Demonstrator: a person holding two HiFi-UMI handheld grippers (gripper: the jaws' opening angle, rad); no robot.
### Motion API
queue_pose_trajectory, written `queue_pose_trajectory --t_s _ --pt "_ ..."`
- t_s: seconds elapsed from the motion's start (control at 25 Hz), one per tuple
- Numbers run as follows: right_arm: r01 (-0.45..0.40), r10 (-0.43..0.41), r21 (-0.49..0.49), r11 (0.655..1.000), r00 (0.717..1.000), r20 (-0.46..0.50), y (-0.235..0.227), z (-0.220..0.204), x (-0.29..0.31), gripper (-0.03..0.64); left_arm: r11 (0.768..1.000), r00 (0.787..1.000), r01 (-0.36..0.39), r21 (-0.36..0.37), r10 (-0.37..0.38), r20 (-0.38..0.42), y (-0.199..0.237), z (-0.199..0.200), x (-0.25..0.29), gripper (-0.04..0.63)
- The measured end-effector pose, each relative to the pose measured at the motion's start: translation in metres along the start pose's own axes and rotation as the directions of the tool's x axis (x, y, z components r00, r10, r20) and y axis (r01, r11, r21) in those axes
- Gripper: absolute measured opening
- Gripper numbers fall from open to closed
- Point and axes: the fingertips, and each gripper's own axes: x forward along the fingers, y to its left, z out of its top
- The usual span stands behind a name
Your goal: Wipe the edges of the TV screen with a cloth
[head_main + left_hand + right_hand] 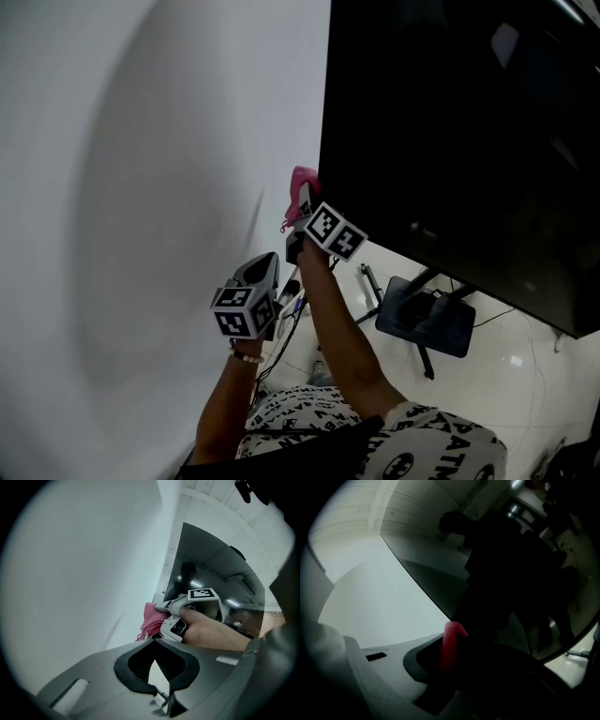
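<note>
Your left gripper [262, 269] hangs low beside the white wall [141, 187], jaws drawn together on nothing, with cables [284, 328] behind it. Just right and higher, your right gripper [302, 204] pinches the pink cloth [302, 178] at the left edge of the TV screen [450, 141], near its lower corner. A dark stand base [427, 319] sits below. That gripper's own view is dark, showing only a strip of cloth. Both forearms reach upward, the right further.

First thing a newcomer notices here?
The big black TV screen filling the head view's upper right. Next, the pink cloth clamped in the right gripper, at the screen's left edge beside the white wall. The left gripper hangs lower, holding nothing.
</note>
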Motion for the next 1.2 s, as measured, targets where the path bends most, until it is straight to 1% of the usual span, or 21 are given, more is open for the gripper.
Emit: queue_pose_trajectory --t_s 0.12,0.2,0.36,0.48,0.64,0.76,0.92,1.0,1.2 --pt "-0.044 0.044 -0.011 0.999 0.997 0.065 0.021 0.026 -0.003 0.063 0.999 0.999 0.025 0.042 -0.027 0.042 -0.005 0.027 0.009 0.000" --pt "-0.058 0.060 -0.024 0.998 0.994 0.090 0.031 0.042 -0.005 0.063 0.997 0.996 0.025 0.078 -0.031 0.080 -0.009 0.050 0.017 0.000" --pt "-0.052 0.057 -0.058 0.997 0.993 0.099 0.049 0.065 -0.005 0.064 0.989 0.987 0.014 0.148 -0.037 0.154 -0.017 0.101 0.026 0.000" --pt "-0.054 0.064 -0.083 0.995 0.991 0.117 0.065 0.083 -0.007 0.064 0.983 0.982 0.011 0.183 -0.044 0.182 -0.022 0.132 0.028 0.000" --pt "-0.067 0.086 -0.118 0.991 0.982 0.166 0.104 0.126 -0.010 0.064 0.972 0.973 0.027 0.234 -0.079 0.217 -0.039 0.182 0.023 0.000" --pt "-0.084 0.109 -0.134 0.987 0.975 0.191 0.127 0.146 -0.013 0.064 0.967 0.963 0.031 0.255 -0.097 0.250 -0.046 0.201 0.017 0.000" --pt "-0.129 0.147 -0.098 0.987 0.965 0.218 0.151 0.169 -0.016 0.064 0.961 0.948 0.038 0.273 -0.121 0.293 -0.052 0.216 0.006 0.000" --pt "-0.139 0.157 -0.094 0.986 0.959 0.234 0.167 0.190 -0.017 0.064 0.956 0.942 0.052 0.289 -0.143 0.304 -0.061 0.233 0.006 0.000" --pt "-0.147 0.181 -0.140 0.979 0.944 0.276 0.208 0.242 -0.026 0.064 0.943 0.924 0.062 0.327 -0.178 0.339 -0.079 0.280 0.002 0.000"
